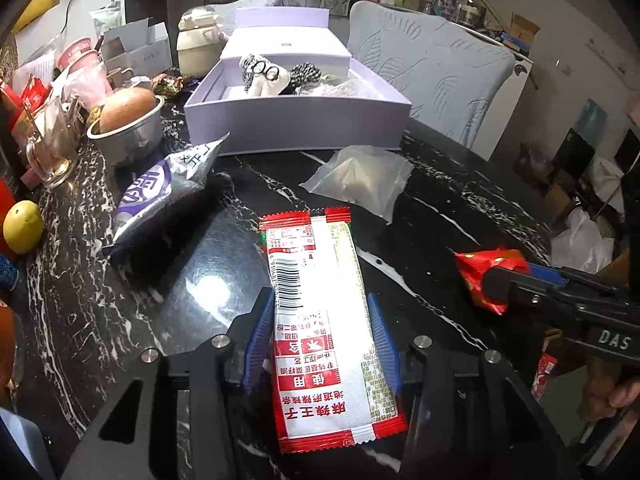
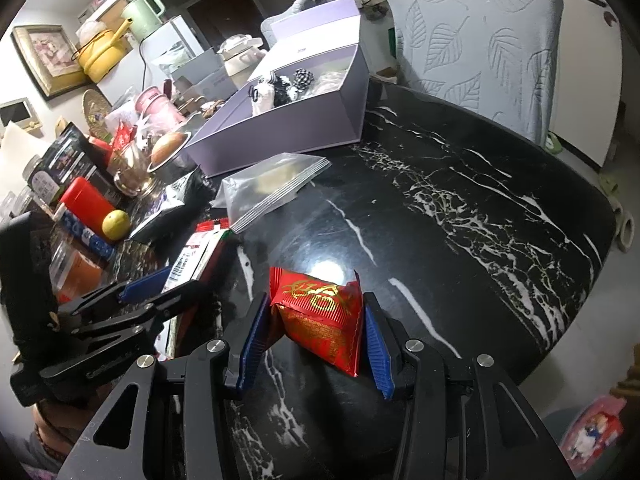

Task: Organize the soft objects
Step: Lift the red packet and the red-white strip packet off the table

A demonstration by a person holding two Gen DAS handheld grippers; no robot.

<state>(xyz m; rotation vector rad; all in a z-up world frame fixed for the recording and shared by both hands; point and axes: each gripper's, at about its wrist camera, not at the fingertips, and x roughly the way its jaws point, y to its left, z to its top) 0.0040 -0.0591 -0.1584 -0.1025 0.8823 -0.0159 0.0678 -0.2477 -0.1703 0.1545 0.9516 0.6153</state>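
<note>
Far left of the left fingers, near the desk edge: a round yellow fruit [image 1: 22,226]. Beyond it, a small metal bowl [image 1: 132,140] with a brown bun inside. Closer, ahead-left of the fingers, a silver and purple foil pouch [image 1: 160,188], lying tilted on the black marble desk with white veins [image 2: 460,220].

Between the blue pads of the left gripper [image 1: 320,296]: a long red and white plastic sachet with a barcode [image 1: 316,264], flat on the desk, pointing straight ahead along the fingers. Pads standing just at its two long edges; not possible to tell whether pressing or only beside it.

Straight ahead, well beyond the fingertips: an open lilac cardboard box [image 1: 296,128], with a white plush toy with black round glasses [image 1: 262,74] and other soft things inside. Ahead-right, between sachet and box, a clear plastic zip bag with pale content [image 1: 360,176], flat on the desk.

Right of the left fingers: the right gripper [image 2: 314,298], closed on a red foil snack packet with gold print [image 2: 320,312]. Packet pinched between both blue pads, its far end sticking out past the fingertips over the desk.
</note>
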